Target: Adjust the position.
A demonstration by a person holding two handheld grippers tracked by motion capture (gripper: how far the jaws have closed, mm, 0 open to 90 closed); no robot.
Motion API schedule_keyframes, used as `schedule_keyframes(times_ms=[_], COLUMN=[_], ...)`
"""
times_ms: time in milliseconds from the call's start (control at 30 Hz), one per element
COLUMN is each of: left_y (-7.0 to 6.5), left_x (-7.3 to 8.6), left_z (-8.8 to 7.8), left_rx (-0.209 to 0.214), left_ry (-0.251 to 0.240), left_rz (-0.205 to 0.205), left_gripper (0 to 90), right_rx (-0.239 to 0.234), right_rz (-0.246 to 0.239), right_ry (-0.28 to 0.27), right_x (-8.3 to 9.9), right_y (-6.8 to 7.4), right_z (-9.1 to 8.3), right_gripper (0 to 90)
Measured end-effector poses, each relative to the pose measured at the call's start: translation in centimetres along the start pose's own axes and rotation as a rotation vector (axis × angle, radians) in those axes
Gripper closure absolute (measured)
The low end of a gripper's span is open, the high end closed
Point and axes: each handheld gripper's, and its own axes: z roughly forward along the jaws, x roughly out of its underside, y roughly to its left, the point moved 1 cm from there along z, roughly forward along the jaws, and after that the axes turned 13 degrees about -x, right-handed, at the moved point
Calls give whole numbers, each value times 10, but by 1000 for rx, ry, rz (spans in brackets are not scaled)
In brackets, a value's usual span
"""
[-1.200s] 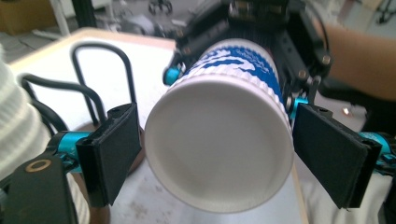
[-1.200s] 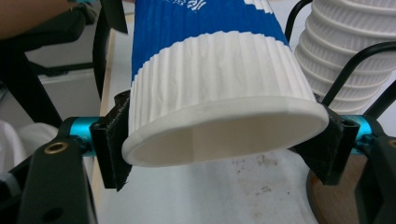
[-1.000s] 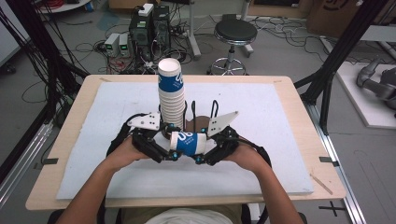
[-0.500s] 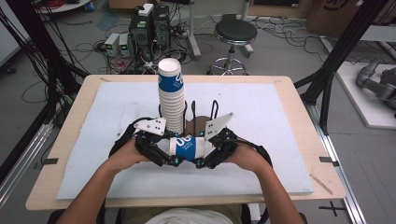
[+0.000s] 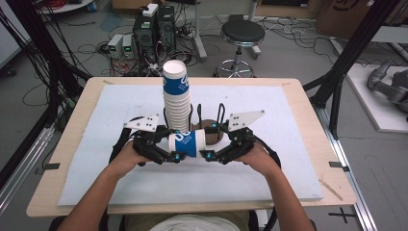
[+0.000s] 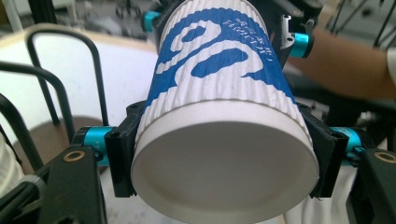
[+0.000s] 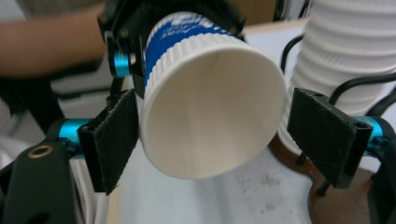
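A single blue-and-white paper cup lies on its side in the air between the two grippers, just at 6 o'clock of the tall stack of cups near the middle of the table. The left gripper is clamped on its closed base end: in the left gripper view both black pads press the ribbed wall just behind the white bottom disc. The right gripper faces the open mouth with its jaws apart; one pad touches or nearly touches the rim at 9 o'clock, while the other stands clear at 3 o'clock.

Judging from this, one cup is off the stack and in hand, and a hand-over or a turning of the cup is about half done: the right jaws have yet to close on the rim, and the cup has yet to be set down anywhere. The many cups left in the stack suggest most of the work is ahead.

The high view gives the layout: the stack stands in a black wire holder on a round brown base, on the white mat of the wooden table. The right gripper view alone shows the cup's empty white inside and the stack's ribbed rims at 2 o'clock. The left gripper view alone shows the firm hold on the base.
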Motion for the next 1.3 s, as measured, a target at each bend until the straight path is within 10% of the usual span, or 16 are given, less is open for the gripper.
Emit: schedule_keyframes(times_ms=[333, 733, 933, 1133, 1300], left_y=[-4, -6, -9, -16, -18], left_x=[1, 5, 3, 8, 9], left_z=[5, 9, 10, 20, 24], left_rx=[33, 18, -114, -132, -118], left_ry=[-76, -9, 121, 223, 244], left_rz=[-14, -2, 93, 178, 186], left_gripper=[285, 244, 153, 155, 156], right_rx=[-28, -54, 38, 100, 83], right_rz=[5, -3, -23, -39, -32], right_ry=[-50, -9, 137, 328, 362], right_x=[2, 3, -3, -8, -6], right_y=[-1, 0, 2, 7, 8], right_z=[5, 4, 2, 9, 14], right_gripper=[177, 247, 250, 246, 243])
